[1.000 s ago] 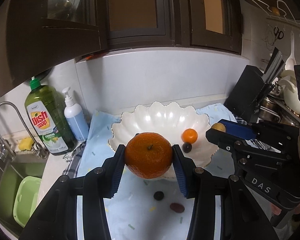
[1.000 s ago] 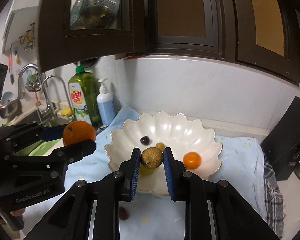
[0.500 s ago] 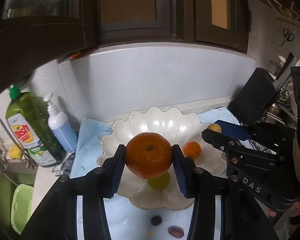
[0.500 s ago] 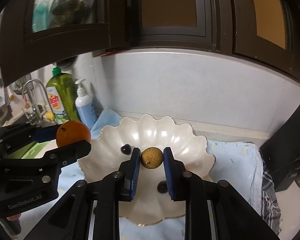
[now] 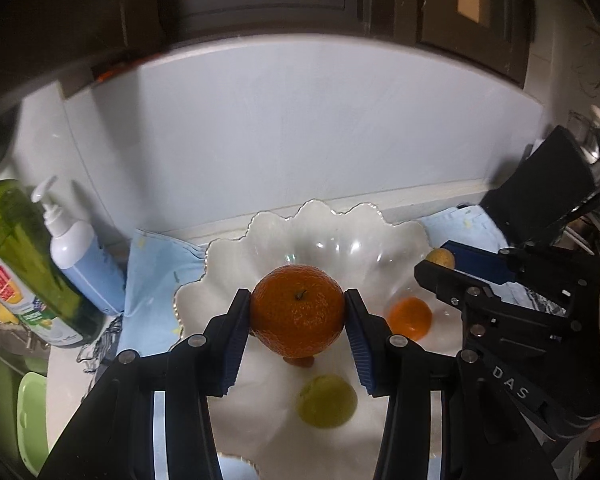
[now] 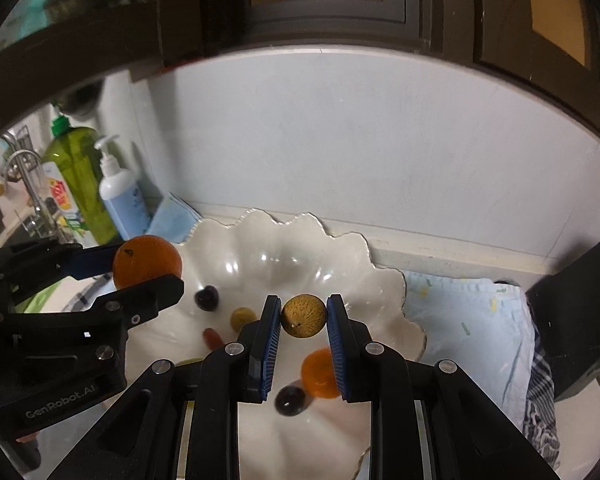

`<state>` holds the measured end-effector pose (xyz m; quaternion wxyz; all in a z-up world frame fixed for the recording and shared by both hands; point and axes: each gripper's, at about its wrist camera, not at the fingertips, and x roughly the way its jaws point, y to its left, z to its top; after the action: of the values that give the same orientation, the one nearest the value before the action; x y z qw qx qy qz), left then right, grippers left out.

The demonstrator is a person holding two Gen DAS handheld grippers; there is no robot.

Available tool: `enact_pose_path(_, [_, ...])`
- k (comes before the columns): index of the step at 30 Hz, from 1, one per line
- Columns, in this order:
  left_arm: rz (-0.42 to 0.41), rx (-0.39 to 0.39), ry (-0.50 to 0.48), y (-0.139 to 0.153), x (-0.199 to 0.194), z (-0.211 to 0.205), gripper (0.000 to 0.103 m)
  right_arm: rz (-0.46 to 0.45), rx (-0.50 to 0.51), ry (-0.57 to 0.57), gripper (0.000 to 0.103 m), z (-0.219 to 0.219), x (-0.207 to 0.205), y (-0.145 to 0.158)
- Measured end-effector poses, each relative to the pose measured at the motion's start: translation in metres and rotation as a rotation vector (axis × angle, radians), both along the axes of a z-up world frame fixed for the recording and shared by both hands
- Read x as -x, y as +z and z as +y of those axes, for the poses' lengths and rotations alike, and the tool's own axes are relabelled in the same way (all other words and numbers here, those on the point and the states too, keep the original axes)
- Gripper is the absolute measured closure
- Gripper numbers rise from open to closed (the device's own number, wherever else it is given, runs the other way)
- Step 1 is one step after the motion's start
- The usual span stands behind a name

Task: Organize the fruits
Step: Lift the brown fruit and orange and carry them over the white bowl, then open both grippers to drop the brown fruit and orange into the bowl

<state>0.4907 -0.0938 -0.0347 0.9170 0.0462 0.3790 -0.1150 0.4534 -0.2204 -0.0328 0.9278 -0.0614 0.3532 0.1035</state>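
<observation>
A pebbly-skinned orange [image 5: 298, 311] sits clamped between the ribbed blue pads of the left gripper [image 5: 298, 316] above a glossy white scalloped bowl [image 5: 332, 216]; the right gripper [image 6: 303, 316] pinches a small round tan fruit [image 6: 303, 315] over the same bowl; inside lie a small orange [image 5: 410, 317], a green fruit [image 5: 326, 401] and dark berries [image 6: 207, 298]; a pale blue cloth [image 6: 472, 320] lies beneath.

The left gripper [image 5: 298, 316] is pointing downward at a slant, its blue pads clamping a large orange [image 5: 298, 312] from both sides. The right gripper [image 6: 303, 316] is angling down alongside it, just to its right, its pads pinching a small yellow-brown fruit [image 6: 303, 315] near the fingertips.
</observation>
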Motion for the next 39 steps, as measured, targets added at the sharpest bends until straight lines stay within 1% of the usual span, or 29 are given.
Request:
enact_pose_path(5, [0.06,0.0,-0.006,-0.015,-0.025,-0.005,0.057,0.044,0.02,-0.013,0.078,-0.001,-0.019,-0.009])
enact_pose_path(10, [0.107,0.004,0.001,-0.026,-0.042,-0.007,0.057,0.109,0.011,-0.021,0.078,-0.004,-0.035,-0.018])
enact_pose_path(14, [0.125,-0.019,0.006,-0.032,-0.052,-0.011,0.057,0.152,-0.001,-0.026,0.078,-0.007,-0.045,-0.026])
enact_pose_path(18, [0.142,-0.027,0.007,-0.036,-0.057,-0.013,0.056,0.169,-0.006,-0.025,0.078,-0.007,-0.048,-0.029])
enact_pose_path(19, [0.142,-0.027,0.006,-0.037,-0.057,-0.013,0.051,0.169,-0.003,-0.025,0.077,-0.006,-0.049,-0.03])
enact_pose_path(20, [0.132,-0.035,0.013,-0.036,-0.057,-0.014,0.042,0.172,0.0,-0.027,0.076,-0.006,-0.05,-0.031])
enact_pose_path(22, [0.107,-0.066,0.036,-0.033,-0.056,-0.013,0.038,0.184,0.0,-0.031,0.07,-0.008,-0.051,-0.032])
enact_pose_path(23, [0.091,-0.085,0.048,-0.031,-0.054,-0.013,0.033,0.188,-0.002,-0.037,0.064,-0.009,-0.051,-0.032])
enact_pose_path(24, [0.085,-0.095,0.053,-0.03,-0.054,-0.012,0.031,0.19,-0.001,-0.039,0.064,-0.01,-0.051,-0.032])
enact_pose_path(26, [0.073,-0.113,0.059,-0.027,-0.051,-0.01,0.03,0.188,0.008,-0.041,0.064,-0.011,-0.05,-0.033])
enact_pose_path(27, [0.067,-0.122,0.062,-0.026,-0.048,-0.009,0.029,0.188,0.008,-0.042,0.062,-0.012,-0.05,-0.033])
enact_pose_path(28, [0.062,-0.129,0.067,-0.025,-0.046,-0.009,0.028,0.185,0.007,-0.044,0.059,-0.013,-0.049,-0.032])
enact_pose_path(29, [0.059,-0.128,0.068,-0.024,-0.044,-0.007,0.026,0.177,0.007,-0.047,0.053,-0.013,-0.047,-0.031])
enact_pose_path(32, [0.054,-0.103,0.077,-0.02,-0.036,0.0,0.025,0.143,0.018,-0.055,0.047,-0.016,-0.041,-0.025])
enact_pose_path(35, [0.04,-0.085,0.09,-0.014,-0.027,0.005,0.024,0.106,0.028,-0.059,0.044,-0.018,-0.033,-0.017])
enact_pose_path(39, [0.004,-0.074,0.095,-0.004,-0.01,0.01,0.022,0.048,0.048,-0.06,0.043,-0.015,-0.016,-0.004])
